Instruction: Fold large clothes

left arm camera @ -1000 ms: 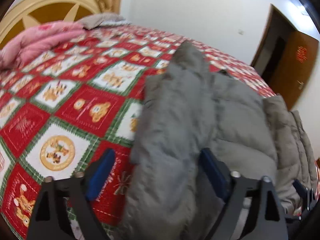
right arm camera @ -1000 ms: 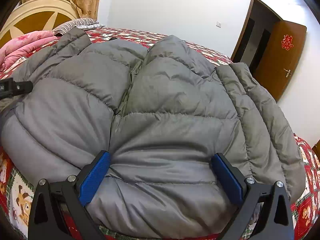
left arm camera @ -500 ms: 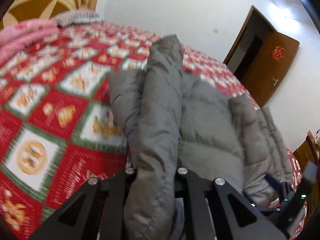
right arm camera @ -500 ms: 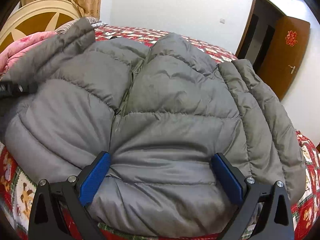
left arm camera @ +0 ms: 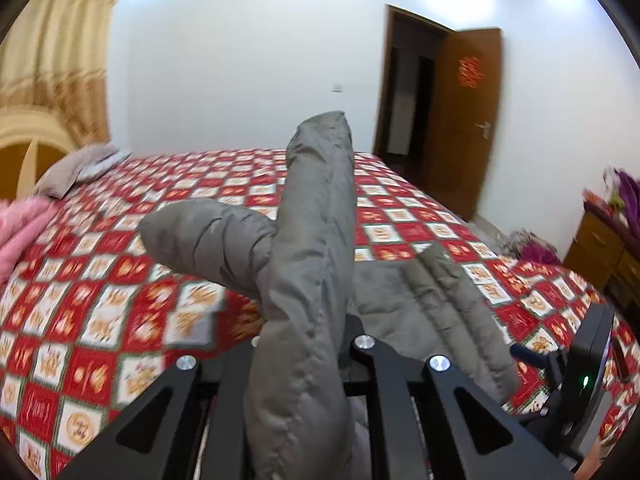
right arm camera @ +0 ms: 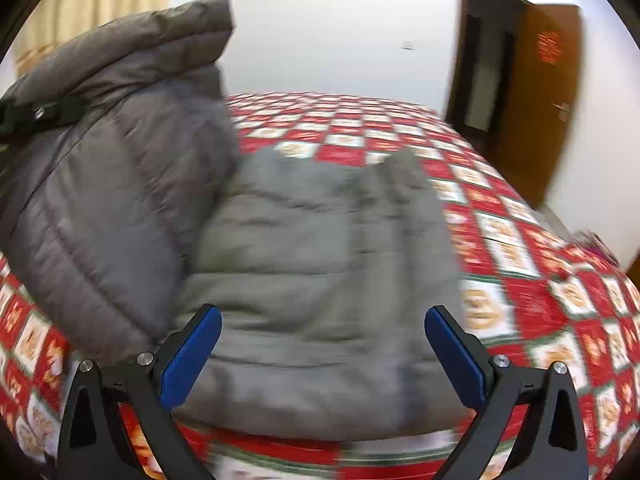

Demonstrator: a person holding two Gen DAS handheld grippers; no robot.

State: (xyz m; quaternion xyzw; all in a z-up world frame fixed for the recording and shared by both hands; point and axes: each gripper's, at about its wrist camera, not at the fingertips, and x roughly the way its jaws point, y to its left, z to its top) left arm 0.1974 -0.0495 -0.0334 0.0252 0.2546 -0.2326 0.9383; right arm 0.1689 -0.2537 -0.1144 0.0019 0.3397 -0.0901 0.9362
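Note:
A large grey puffer jacket [right arm camera: 320, 272] lies on a bed with a red and white patterned quilt [left arm camera: 100, 304]. My left gripper [left arm camera: 304, 360] is shut on the jacket's left sleeve [left arm camera: 316, 240] and holds it lifted, standing up above the bed. In the right wrist view the raised left side of the jacket [right arm camera: 112, 160] hangs at the left, with the left gripper [right arm camera: 36, 114] beside it. My right gripper [right arm camera: 320, 356] is open, its blue pads either side of the jacket's near hem, holding nothing.
A pink blanket [left arm camera: 20, 232] and a grey pillow [left arm camera: 76, 168] lie at the bed's head on the left. An open brown door [left arm camera: 464, 120] is at the back right. A wooden cabinet [left arm camera: 604, 252] stands at the right.
My left gripper closed on the sleeve and lifted it high, pulling the jacket's left side up. The right gripper stayed open and shifted slightly at the hem.

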